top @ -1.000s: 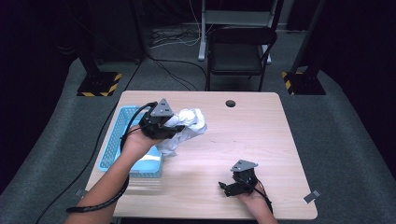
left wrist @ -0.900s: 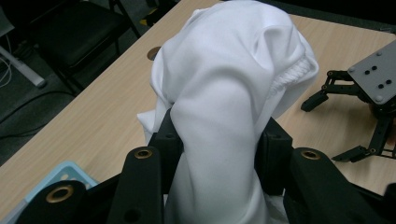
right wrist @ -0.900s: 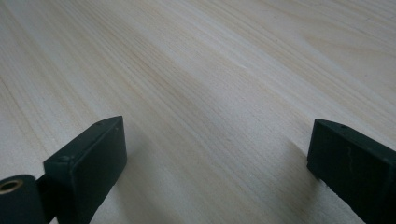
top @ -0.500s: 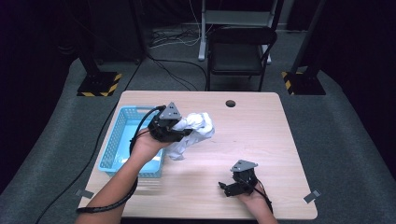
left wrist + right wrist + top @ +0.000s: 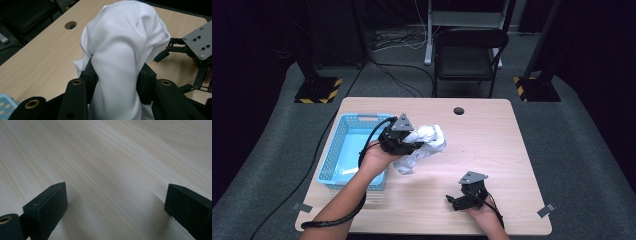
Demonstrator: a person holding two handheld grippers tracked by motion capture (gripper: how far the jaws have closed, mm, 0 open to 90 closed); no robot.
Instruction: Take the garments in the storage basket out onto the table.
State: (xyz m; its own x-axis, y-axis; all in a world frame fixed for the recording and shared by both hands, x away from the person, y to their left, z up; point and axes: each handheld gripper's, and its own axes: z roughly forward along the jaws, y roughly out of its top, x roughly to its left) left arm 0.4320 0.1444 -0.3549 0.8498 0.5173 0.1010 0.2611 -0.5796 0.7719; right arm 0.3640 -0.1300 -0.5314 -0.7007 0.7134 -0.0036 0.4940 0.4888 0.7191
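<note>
White cloth clamped in the raised left claw; right claw rests apart on table

Blue basket beside bare tabletop

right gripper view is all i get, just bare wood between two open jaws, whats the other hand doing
Observer: The left gripper is shut on a white cloth over the middle of the table.
Operator: is the cloth bunched or spread out
Observer: Bunched; in the left gripper view it rises between the jaws in a thick fold with a ribbed hem at one side.
Operator: anything else on the table
Observer: A blue basket stands at the table's left side, beside the hand that holds the cloth.
Operator: where am i relative to the cloth
Observer: The right gripper is low near the table's front edge, apart from the cloth.
</note>
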